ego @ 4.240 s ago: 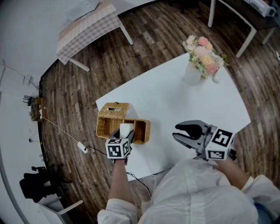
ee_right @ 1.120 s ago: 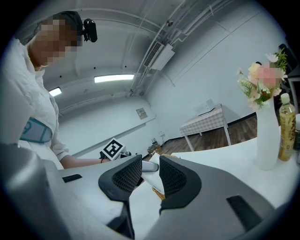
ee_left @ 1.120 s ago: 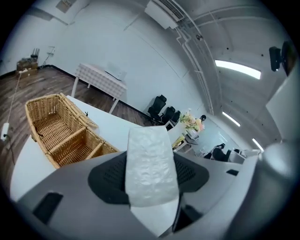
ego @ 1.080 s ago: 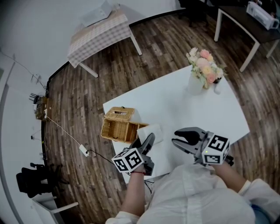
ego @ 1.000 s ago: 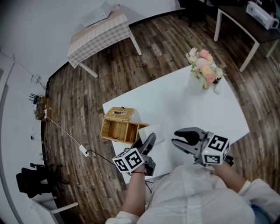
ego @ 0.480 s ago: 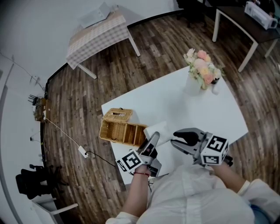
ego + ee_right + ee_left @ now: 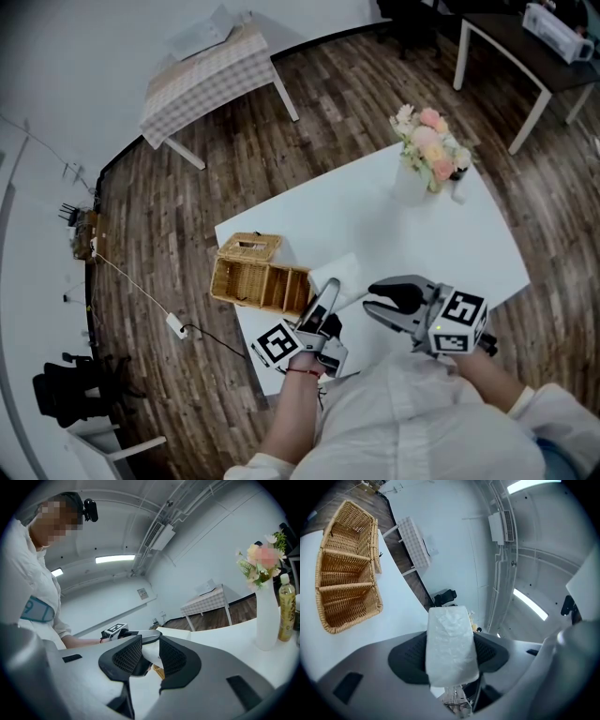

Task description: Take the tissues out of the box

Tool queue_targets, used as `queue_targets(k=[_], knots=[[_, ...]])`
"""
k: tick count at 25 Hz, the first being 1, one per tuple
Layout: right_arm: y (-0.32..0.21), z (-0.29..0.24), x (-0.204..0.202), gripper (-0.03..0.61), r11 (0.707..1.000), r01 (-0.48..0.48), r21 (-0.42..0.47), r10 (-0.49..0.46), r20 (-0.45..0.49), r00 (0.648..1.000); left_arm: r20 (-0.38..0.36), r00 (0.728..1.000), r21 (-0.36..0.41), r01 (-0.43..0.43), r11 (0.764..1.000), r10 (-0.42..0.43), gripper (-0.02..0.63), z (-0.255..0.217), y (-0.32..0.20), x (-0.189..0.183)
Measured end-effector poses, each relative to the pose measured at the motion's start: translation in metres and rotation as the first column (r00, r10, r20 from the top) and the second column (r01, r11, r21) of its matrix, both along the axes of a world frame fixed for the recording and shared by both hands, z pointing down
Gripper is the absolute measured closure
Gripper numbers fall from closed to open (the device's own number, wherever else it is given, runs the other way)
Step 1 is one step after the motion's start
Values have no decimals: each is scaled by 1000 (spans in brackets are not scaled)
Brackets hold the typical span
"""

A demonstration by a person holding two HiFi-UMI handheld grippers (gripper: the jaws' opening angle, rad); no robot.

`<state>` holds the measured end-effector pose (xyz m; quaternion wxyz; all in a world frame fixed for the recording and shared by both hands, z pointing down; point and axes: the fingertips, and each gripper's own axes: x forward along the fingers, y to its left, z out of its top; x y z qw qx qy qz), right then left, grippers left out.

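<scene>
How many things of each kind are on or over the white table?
Wicker box: 1
Tissue pack: 1
Flower vase: 1
Bottle: 1
Grippers: 2, left gripper and right gripper
Total: 6

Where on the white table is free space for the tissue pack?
Bare: the middle of the table, between the wicker box and the flower vase. Crowded: the near edge, where the left tongs hold the tissue pack beside the open right tongs.

The box (image 7: 258,277) sits at the table's (image 7: 375,220) left edge, the vase (image 7: 411,184) far right.
</scene>
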<state>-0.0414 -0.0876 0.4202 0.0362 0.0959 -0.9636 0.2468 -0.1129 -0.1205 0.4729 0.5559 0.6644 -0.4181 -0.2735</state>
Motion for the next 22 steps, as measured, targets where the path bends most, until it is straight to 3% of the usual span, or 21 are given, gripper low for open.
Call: queue_targets(k=[13,22], knots=[[10,-6,-2,537,993,79,91,-77,-23,997,-13,1000,11,3,1000,-3,359,-5,-5,2],[11,-5,-2,537,990,96,101,-93,-26,995,-17,1000,13,12,1000,-12,359,-5,-6,2]])
